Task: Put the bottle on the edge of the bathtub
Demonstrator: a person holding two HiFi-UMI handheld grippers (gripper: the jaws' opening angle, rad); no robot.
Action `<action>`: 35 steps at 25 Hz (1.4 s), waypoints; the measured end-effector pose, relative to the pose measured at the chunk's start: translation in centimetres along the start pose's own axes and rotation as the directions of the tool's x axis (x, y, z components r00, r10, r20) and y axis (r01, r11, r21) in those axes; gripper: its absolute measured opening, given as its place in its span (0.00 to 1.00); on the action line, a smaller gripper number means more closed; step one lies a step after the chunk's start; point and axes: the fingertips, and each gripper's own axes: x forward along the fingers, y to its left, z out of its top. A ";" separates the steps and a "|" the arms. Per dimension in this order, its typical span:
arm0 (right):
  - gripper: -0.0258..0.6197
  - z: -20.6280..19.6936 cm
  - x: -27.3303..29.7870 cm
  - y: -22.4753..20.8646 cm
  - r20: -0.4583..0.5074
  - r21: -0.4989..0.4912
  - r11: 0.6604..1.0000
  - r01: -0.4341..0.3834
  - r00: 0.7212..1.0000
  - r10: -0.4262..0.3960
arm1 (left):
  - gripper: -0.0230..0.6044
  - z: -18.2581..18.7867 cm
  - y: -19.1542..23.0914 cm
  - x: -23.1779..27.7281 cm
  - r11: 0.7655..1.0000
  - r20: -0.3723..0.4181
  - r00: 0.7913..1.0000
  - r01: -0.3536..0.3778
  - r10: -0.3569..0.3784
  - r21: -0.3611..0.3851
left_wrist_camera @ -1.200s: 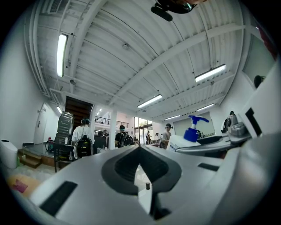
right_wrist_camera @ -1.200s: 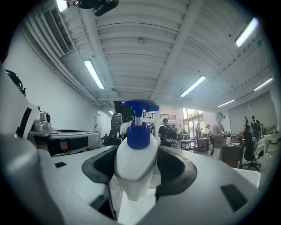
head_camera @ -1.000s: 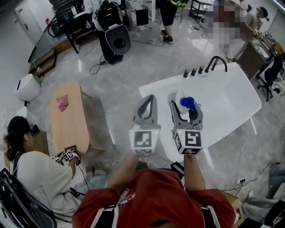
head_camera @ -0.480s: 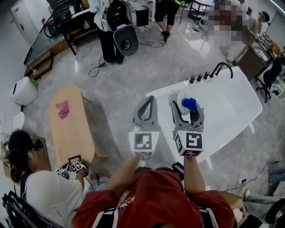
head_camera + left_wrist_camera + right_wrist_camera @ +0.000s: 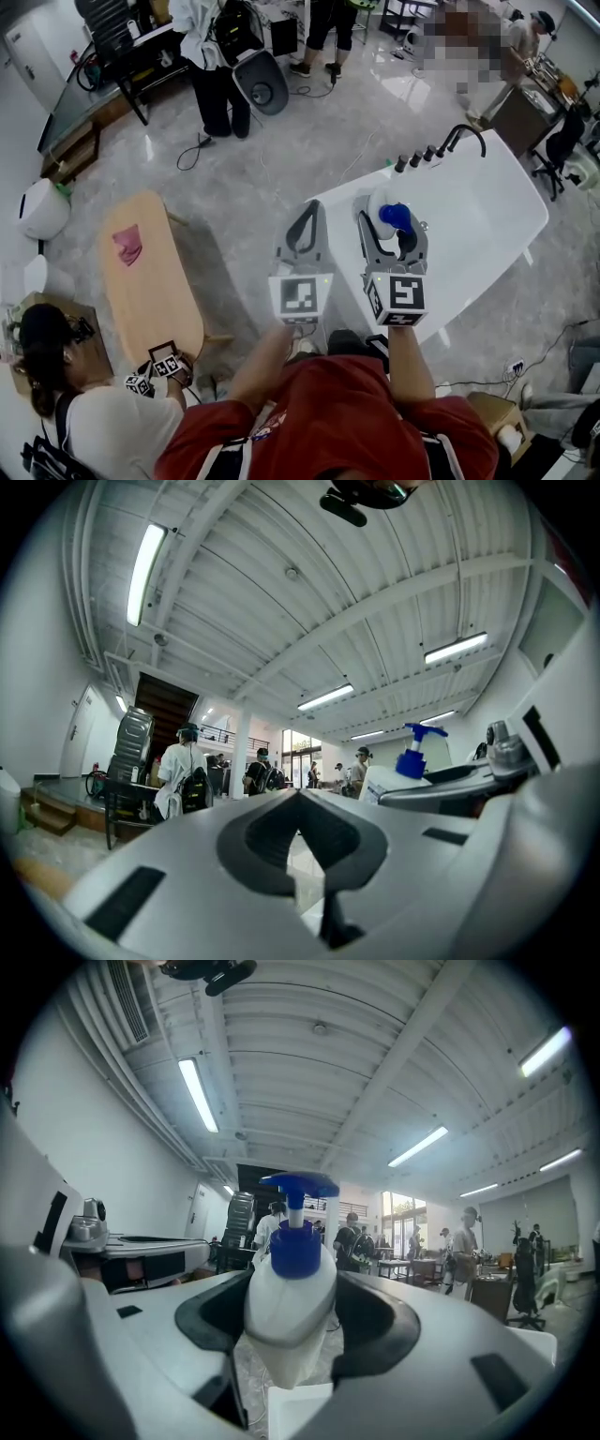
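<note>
Gripping the bottle [image 5: 289,1297], right gripper [image 5: 392,232] jaws hang over the bathtub [image 5: 478,211] edge; left gripper [image 5: 307,223] jaws closed.

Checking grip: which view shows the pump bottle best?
Right gripper view: the pump bottle fills the centre, white body pinched between the jaws. Head view shows only its blue pump and shoulder from above; left gripper view catches it small, side-on.

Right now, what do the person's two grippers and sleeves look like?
The left gripper and right gripper are light grey plastic, each with two tapering jaws lined inside with dark pads. Each carries a white cube printed with black square markers: left cube, right cube. The person wears a red short-sleeved shirt.
</note>
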 end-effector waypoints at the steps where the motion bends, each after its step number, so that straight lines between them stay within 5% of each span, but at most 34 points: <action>1: 0.47 -0.1 0.3 -0.2 -0.002 0.004 1.000 0.004 1.000 -0.004 | 0.06 -0.1 0.1 0.4 1.000 -0.001 1.000 0.001 -0.001 -0.005; 35: 0.47 -4.7 5.0 -12.9 0.006 0.113 0.987 -0.111 0.994 0.111 | 0.06 -2.9 -7.4 10.3 0.989 -0.043 0.991 -0.124 0.128 0.074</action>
